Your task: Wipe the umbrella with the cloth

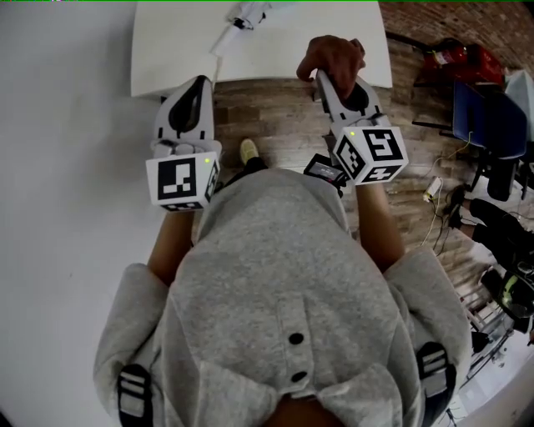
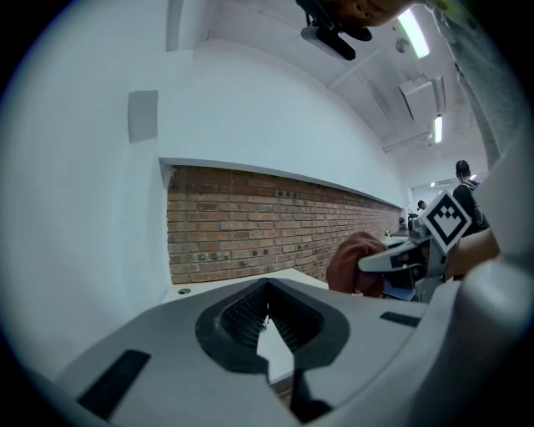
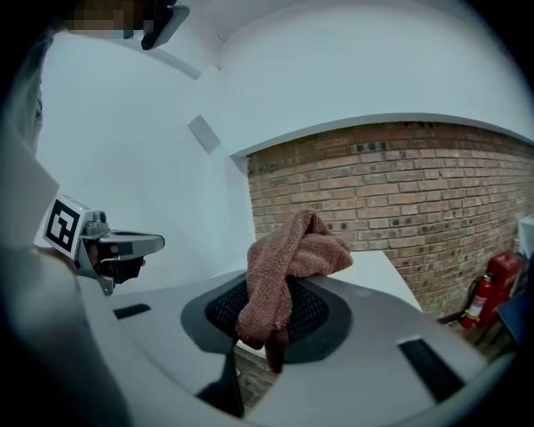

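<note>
Brown cloth [image 1: 332,55] sits bunched at the tip of the right gripper [image 1: 327,77] in the head view, over the near edge of a white table [image 1: 175,50]. The left gripper [image 1: 198,87] points at the same edge, well apart from the right one, above a wooden floor [image 1: 267,125]. The person holding them wears a grey hoodie [image 1: 284,275]. A small pale thing [image 1: 246,15] lies at the table's far side, too small to make out.

In the left gripper view, the jaws are pressed together with nothing between them. The table top and a brick wall [image 2: 250,225] lie ahead, and the right gripper with its cloth shows off to the right.

In the right gripper view, the jaws are clamped on the cloth. It stands in a lump above the pads and hangs a short tail below. The left gripper shows at the left, and a red fire extinguisher [image 3: 486,288] stands at the far right by the brick wall.
</note>
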### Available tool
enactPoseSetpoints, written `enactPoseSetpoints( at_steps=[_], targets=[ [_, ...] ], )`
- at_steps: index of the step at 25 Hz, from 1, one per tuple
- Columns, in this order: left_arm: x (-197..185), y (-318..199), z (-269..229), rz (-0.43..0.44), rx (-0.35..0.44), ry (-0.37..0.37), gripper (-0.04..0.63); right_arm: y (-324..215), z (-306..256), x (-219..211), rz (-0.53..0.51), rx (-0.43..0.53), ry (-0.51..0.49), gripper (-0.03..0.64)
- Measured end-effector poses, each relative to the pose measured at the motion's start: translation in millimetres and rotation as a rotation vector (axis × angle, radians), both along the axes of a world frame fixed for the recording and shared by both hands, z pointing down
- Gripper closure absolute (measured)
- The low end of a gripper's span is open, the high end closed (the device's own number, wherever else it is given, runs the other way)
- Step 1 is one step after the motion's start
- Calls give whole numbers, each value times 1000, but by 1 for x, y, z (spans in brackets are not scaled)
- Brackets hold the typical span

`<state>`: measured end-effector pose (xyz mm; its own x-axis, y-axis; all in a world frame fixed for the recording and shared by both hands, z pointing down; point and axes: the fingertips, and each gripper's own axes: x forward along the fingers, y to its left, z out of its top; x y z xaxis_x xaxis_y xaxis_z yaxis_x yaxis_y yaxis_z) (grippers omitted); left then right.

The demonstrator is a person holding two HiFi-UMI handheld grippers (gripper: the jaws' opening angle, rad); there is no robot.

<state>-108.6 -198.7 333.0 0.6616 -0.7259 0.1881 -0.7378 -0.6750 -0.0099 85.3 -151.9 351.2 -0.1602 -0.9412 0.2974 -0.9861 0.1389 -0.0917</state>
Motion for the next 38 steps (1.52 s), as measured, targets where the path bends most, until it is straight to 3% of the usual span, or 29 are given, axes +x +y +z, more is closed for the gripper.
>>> enactPoseSetpoints(
  at_steps=[10,14,21,28,35,38],
  targets=[
    [8,-61,11,24,-49,3,580,-63,-4,17,30,-18,-56,528],
    [36,-93,11,36,-67,-9,580,-95,-5,45,29,-49,-73,529],
    [32,-81,34,23,-81,-32,580,-91,10,48,21,-86,-22,528],
    [52,-121,87,4,-165,-125,579,-143,35,79,-2,-117,50,528],
    [64,-137,146,52,-254,-268,577,-177,48,90,-51,-159,100,528],
    [73,-150,168,69,-311,-301,505,-196,55,97,-72,-176,123,528]
  ],
)
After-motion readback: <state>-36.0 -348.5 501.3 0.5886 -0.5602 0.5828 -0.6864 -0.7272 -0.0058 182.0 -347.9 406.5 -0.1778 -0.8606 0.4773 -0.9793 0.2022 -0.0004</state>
